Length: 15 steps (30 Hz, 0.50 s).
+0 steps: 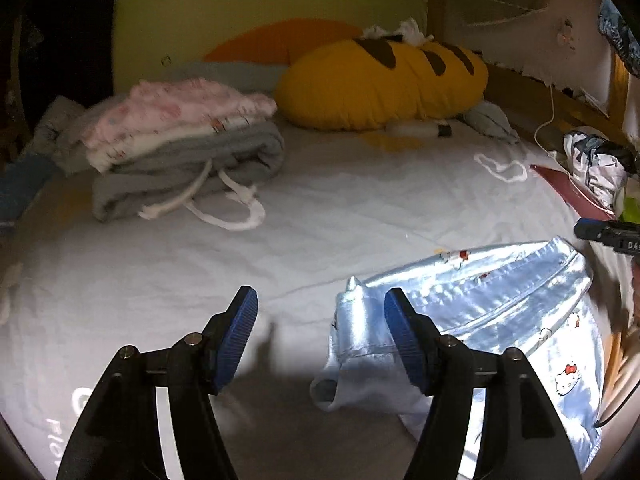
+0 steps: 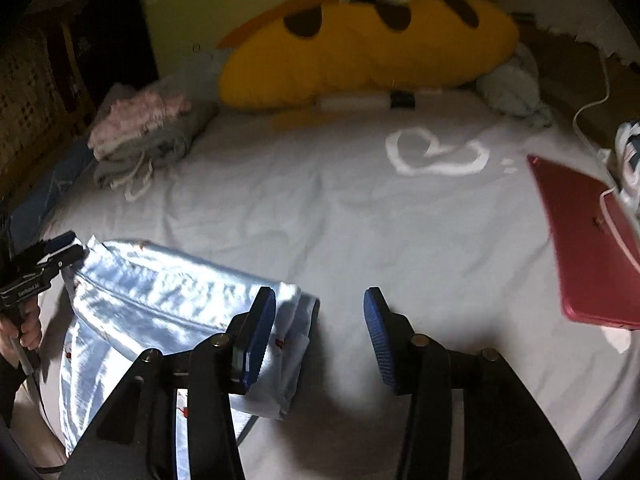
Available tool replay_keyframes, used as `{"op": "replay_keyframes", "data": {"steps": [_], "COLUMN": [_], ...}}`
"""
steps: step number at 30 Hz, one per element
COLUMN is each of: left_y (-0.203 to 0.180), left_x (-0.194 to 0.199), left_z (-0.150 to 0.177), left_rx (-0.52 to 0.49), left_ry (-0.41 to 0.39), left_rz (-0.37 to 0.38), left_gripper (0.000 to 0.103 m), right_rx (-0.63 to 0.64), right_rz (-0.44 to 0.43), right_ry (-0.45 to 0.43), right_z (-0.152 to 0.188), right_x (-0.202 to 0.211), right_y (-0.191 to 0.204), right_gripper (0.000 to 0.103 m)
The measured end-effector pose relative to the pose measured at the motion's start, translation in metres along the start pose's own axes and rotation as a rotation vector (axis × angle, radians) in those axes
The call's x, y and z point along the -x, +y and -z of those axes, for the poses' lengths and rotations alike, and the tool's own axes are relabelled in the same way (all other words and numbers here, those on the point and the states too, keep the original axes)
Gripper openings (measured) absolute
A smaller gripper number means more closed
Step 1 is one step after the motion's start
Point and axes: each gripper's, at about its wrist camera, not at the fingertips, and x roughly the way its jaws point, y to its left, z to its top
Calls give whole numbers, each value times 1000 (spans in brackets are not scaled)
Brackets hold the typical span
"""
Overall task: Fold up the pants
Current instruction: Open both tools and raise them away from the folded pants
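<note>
Light blue satin pants (image 1: 500,300) with small cartoon cat prints lie folded on the white bed sheet (image 1: 320,208). My left gripper (image 1: 320,294) hovers open over their left end, and a corner of the cloth sits loose between the blue pads. In the right wrist view the same pants (image 2: 160,292) lie at lower left. My right gripper (image 2: 319,292) stands open over their right end, with the fabric edge just inside its left pad and not pinched. The left gripper (image 2: 68,240) shows at the far left, held by a hand (image 2: 24,328).
A stack of folded clothes (image 1: 180,140) sits at the back left, with a yellow plush pillow (image 1: 380,84) behind it. A red tablet (image 2: 588,248) with a white cable lies at the right. A white cord loop (image 2: 436,156) rests on the sheet (image 2: 320,220).
</note>
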Motion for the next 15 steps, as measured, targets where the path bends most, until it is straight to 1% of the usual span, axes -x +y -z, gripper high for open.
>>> {"op": "replay_keyframes", "data": {"steps": [1, 3, 4, 5, 7, 8, 10, 12, 13, 15], "left_y": [-1, -3, -4, -6, -10, -12, -14, -14, -16, -20], "left_x": [5, 20, 27, 36, 61, 73, 96, 117, 123, 139], "left_z": [-1, -3, -3, -2, 2, 4, 8, 12, 14, 18], "left_rx": [-9, -25, -30, -35, -39, -38, -16, 8, 13, 12], "left_ry": [-16, -56, -70, -88, -142, -164, -208, -244, -257, -292], "left_rz": [-18, -47, -53, -53, -58, -66, -62, -60, -61, -68], "left_gripper": [65, 65, 65, 65, 65, 66, 69, 70, 71, 72], "right_rx": [0, 1, 11, 19, 37, 42, 50, 52, 55, 53], "right_rz": [7, 8, 6, 13, 27, 23, 12, 18, 24, 32], "right_ry": [-28, -91, -132, -153, -210, -225, -267, -320, -357, -395], "right_z": [-1, -2, -2, -2, 1, 2, 9, 18, 25, 34], "right_x": [6, 20, 28, 32, 47, 52, 69, 87, 100, 117], "right_y": [1, 6, 10, 13, 22, 26, 34, 40, 46, 52], "right_gripper": [52, 61, 64, 66, 66, 66, 69, 78, 80, 82]}}
